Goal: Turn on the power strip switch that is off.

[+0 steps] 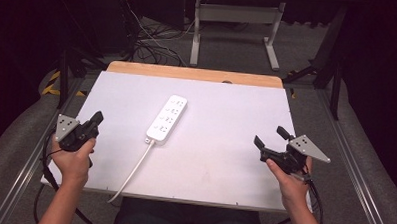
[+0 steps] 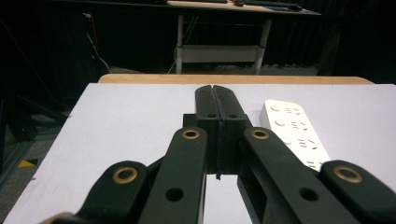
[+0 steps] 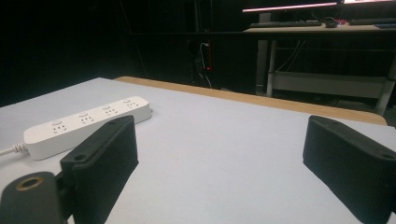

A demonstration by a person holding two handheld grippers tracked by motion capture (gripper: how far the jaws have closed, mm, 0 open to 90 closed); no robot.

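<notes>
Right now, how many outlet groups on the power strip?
4, in a single row along the white power strip lying mid-table: one near the cord end, two in the middle, one at the far end. Nothing covers the strip, so none should be hidden.

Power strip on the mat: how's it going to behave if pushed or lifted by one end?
The power strip looks like a rigid, flat plastic bar, so it should slide rather than roll or tip. Its smooth casing may slip between the jaws. The trailing cord runs off the table edge and will probably drag, swinging the strip around.
</notes>
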